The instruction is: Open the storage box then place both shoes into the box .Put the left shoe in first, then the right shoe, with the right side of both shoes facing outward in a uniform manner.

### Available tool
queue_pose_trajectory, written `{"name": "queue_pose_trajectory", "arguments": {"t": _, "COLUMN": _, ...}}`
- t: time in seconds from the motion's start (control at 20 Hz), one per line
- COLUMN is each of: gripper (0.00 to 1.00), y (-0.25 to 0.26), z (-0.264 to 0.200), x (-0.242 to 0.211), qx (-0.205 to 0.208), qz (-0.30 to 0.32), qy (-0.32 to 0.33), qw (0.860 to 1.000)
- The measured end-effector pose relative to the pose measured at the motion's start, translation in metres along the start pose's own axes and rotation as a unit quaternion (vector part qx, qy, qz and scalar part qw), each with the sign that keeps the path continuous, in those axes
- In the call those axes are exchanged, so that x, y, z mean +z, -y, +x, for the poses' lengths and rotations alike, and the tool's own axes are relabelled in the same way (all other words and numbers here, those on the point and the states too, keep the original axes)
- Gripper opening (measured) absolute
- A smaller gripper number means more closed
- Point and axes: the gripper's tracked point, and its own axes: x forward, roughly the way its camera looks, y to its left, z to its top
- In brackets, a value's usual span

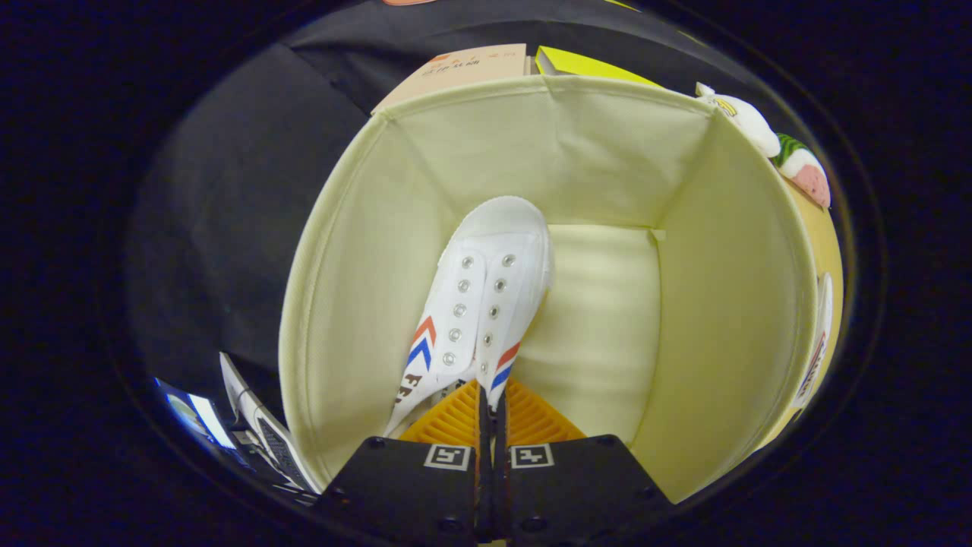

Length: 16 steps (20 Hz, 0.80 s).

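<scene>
I look down into an open pale yellow fabric storage box. A white canvas shoe with red and blue chevrons and no laces is inside it, toe pointing away from me toward the far wall, lying left of the box's middle. My gripper is shut on the thin collar at the shoe's heel end, which is pinched between both fingers. A second white shoe with the same stripes lies outside the box, past its right wall.
Behind the box stand a cardboard carton and a yellow item. A white plush toy and a watermelon-patterned one sit past the far right corner. Papers and a dark device lie left of the box.
</scene>
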Motion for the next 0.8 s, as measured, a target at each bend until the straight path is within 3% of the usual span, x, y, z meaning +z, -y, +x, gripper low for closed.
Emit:
{"name": "queue_pose_trajectory", "arguments": {"t": 0.3, "gripper": 0.06, "y": 0.004, "z": 0.008, "x": -0.001, "qx": -0.005, "qz": -0.020, "qy": -0.015, "qw": 1.000}}
{"name": "queue_pose_trajectory", "arguments": {"t": 0.5, "gripper": 0.15, "y": 0.014, "z": -0.019, "x": -0.005, "qx": -0.027, "qz": -0.043, "qy": -0.008, "qw": 0.999}}
{"name": "queue_pose_trajectory", "arguments": {"t": 0.55, "gripper": 0.16, "y": 0.012, "z": -0.032, "x": -0.008, "qx": -0.011, "qz": -0.044, "qy": -0.007, "qw": 0.999}}
{"name": "queue_pose_trajectory", "arguments": {"t": 0.8, "gripper": 0.61, "y": 0.025, "z": -0.106, "x": -0.022, "qx": 0.021, "qz": -0.054, "qy": 0.011, "qw": 0.998}}
